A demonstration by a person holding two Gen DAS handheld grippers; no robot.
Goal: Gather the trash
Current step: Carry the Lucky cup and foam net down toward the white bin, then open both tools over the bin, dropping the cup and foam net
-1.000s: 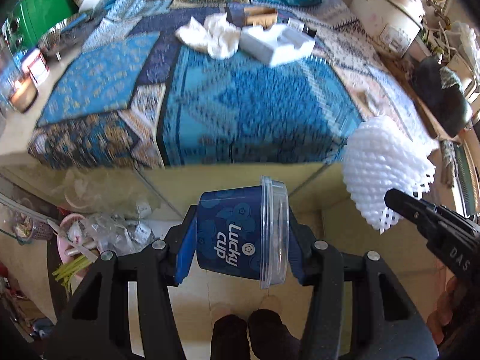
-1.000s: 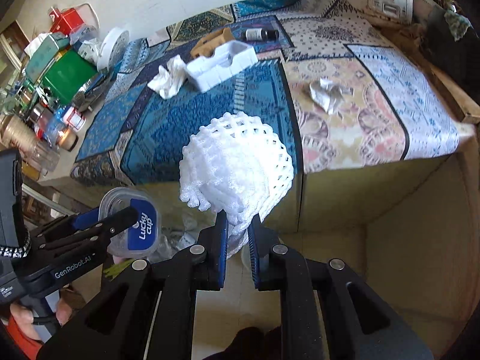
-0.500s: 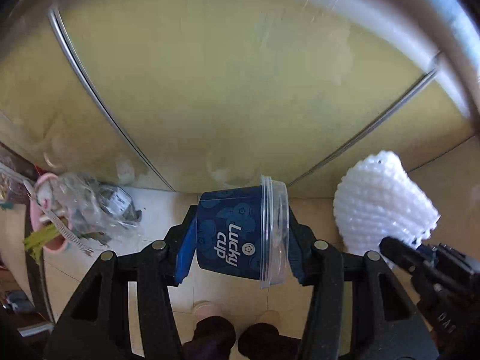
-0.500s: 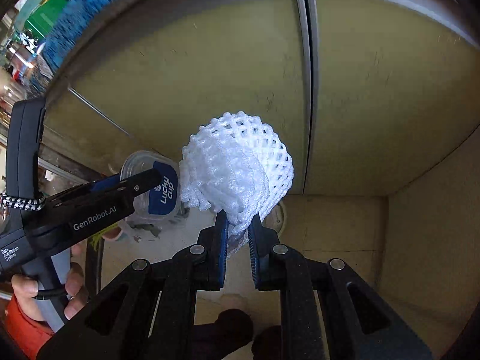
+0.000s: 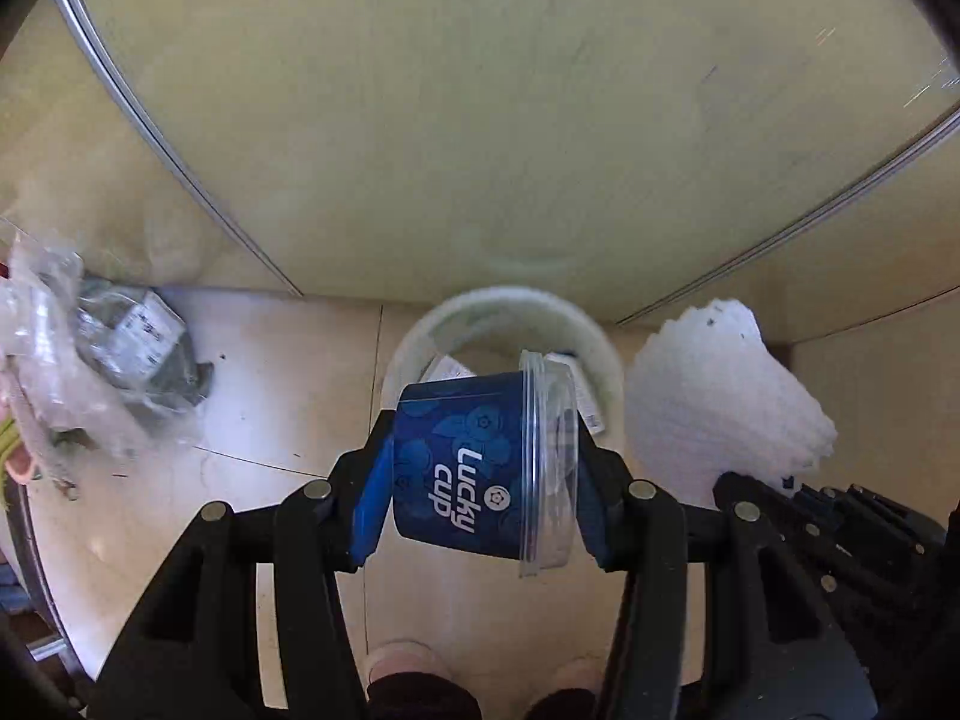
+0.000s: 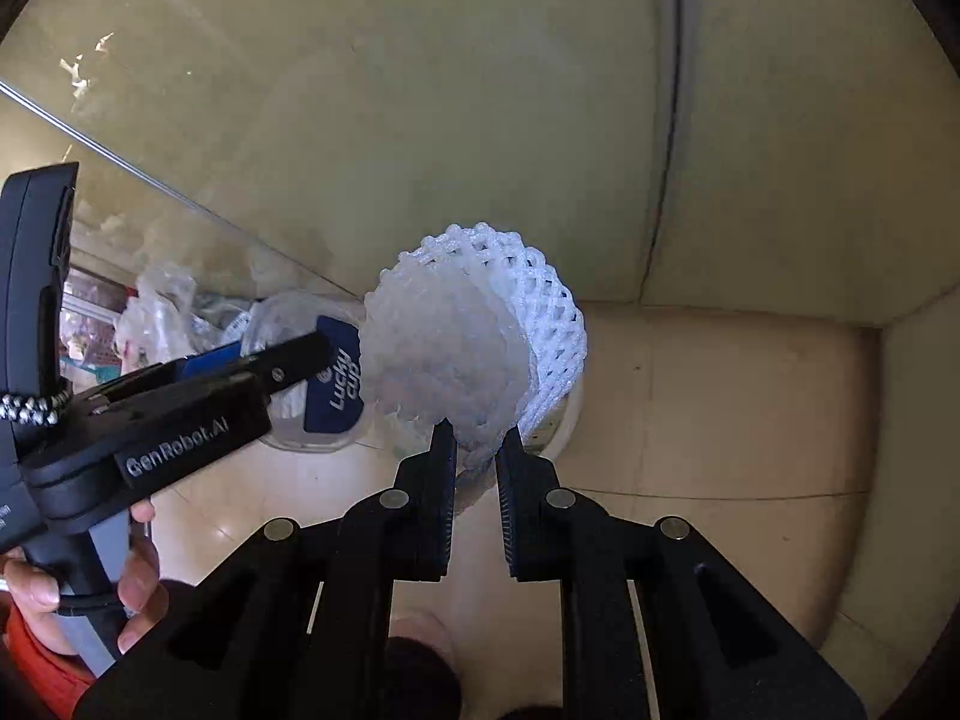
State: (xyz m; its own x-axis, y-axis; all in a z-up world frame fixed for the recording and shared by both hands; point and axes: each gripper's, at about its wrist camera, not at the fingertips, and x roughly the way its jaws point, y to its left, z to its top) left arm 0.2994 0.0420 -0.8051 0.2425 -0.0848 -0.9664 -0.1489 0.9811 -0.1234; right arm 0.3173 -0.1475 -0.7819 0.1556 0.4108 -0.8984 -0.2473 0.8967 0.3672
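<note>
My left gripper [image 5: 480, 480] is shut on a blue "Lucky cup" plastic cup [image 5: 462, 474] lying sideways between its pads, held above a white round bin [image 5: 420, 336] on the floor. My right gripper [image 6: 476, 450] is shut on a white foam fruit net [image 6: 474, 336] and holds it just right of the cup. The net shows in the left wrist view [image 5: 726, 402], and the cup shows in the right wrist view [image 6: 336, 384]. The bin's rim peeks out under the net in the right wrist view [image 6: 570, 420].
A yellowish cabinet front [image 5: 480, 120] rises right behind the bin. A heap of clear plastic bags [image 5: 90, 354] lies on the tiled floor to the left. The person's feet [image 5: 408, 672] stand below the grippers.
Both grippers have dropped from table height down along the cabinet front towards the floor. The table top has left view and the white bin has come into view under the cup.
</note>
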